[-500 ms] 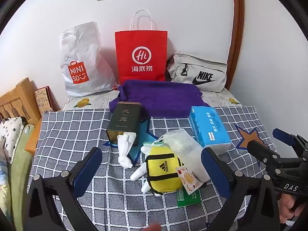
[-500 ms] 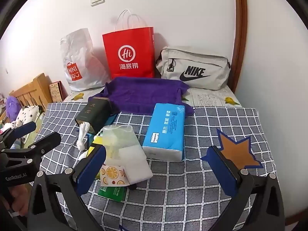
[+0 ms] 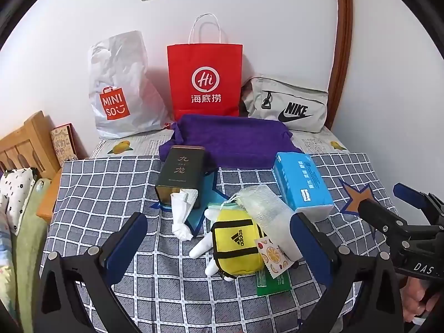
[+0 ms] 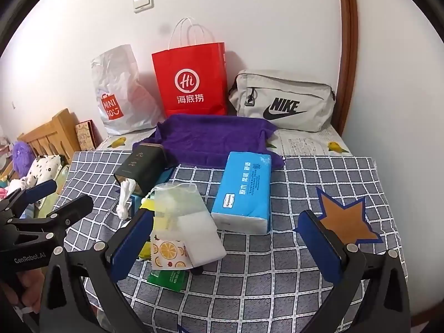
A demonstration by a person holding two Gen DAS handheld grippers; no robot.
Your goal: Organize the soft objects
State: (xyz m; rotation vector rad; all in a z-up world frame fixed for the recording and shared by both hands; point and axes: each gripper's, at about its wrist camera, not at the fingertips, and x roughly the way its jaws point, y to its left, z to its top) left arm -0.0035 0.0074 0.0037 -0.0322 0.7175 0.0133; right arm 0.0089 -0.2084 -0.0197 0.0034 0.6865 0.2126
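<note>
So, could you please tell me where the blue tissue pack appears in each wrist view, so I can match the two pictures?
Left wrist view: the blue tissue pack lies right of centre, just beyond the right finger of the left gripper.
Right wrist view: the pack lies near the centre, between the fingers of the right gripper.
Shared landmark: the red paper bag against the back wall.

a checked cloth (image 3: 111, 194) covers the surface; ahead of the left gripper (image 3: 219, 247) lie a yellow pouch (image 3: 236, 247), blue tissue pack (image 3: 302, 183), dark box (image 3: 180, 174) and purple towel (image 3: 236, 138).
</note>
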